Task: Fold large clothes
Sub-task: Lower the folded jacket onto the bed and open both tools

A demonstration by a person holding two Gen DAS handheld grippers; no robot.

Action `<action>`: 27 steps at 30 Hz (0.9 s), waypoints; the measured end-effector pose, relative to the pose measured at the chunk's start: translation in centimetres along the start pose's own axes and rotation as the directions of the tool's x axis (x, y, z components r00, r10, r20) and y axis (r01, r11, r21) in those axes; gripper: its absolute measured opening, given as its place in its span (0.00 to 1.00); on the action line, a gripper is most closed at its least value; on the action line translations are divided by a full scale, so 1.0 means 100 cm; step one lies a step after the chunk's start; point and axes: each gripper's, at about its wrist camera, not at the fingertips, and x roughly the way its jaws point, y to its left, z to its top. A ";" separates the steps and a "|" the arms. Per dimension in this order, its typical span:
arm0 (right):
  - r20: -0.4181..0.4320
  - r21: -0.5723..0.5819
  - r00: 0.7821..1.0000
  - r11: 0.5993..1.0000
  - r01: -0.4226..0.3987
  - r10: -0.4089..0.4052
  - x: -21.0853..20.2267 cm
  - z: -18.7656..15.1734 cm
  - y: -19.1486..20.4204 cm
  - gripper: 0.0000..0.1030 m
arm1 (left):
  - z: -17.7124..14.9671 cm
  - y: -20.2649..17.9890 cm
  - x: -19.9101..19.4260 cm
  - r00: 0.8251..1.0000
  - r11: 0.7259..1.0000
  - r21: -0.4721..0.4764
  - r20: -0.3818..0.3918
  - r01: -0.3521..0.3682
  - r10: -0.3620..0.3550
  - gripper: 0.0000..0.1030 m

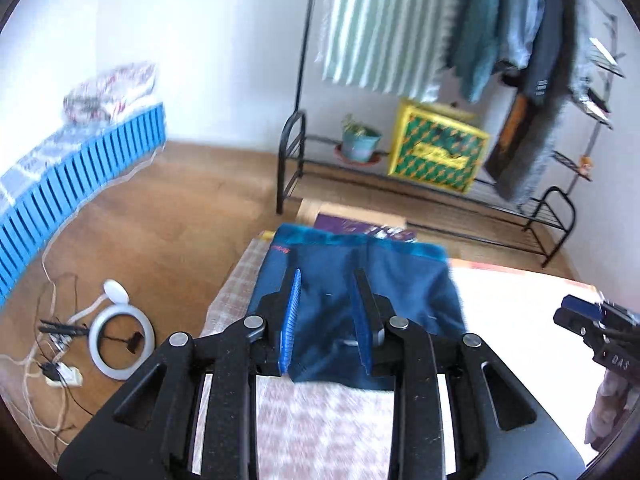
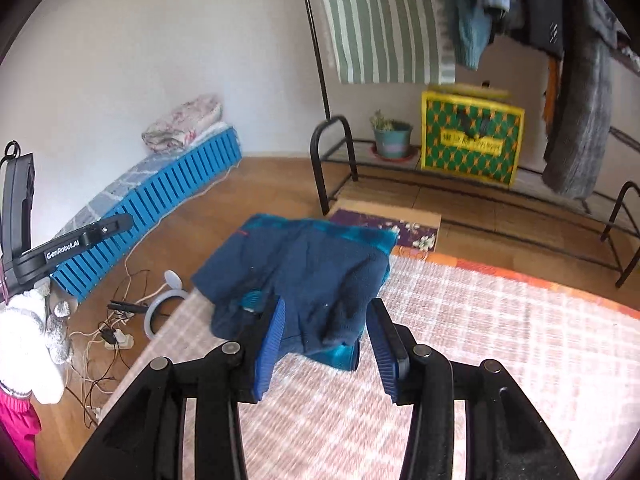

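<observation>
A dark blue fleece garment with teal trim (image 1: 352, 280) lies folded into a compact shape on a checked pink-and-white cloth (image 1: 320, 420). It also shows in the right wrist view (image 2: 304, 276). My left gripper (image 1: 326, 276) is open, its fingers above the garment and holding nothing. My right gripper (image 2: 328, 304) is open, hovering over the garment's near edge. The right gripper also shows at the right edge of the left wrist view (image 1: 576, 316).
The cloth-covered surface (image 2: 480, 340) extends right. A clothes rack (image 1: 440, 40) with hanging garments, a yellow-green bag (image 1: 438, 152) and a plant pot (image 1: 358, 142) stand behind. A blue mattress (image 1: 72, 176), ring light (image 1: 120, 344) and cables lie on the wooden floor at left.
</observation>
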 end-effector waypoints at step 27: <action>0.285 -0.161 0.954 0.977 0.138 -0.088 -0.336 -0.103 0.054 0.44 | -0.110 -0.123 -0.362 0.962 0.969 0.181 0.184 0.169 -0.202 0.27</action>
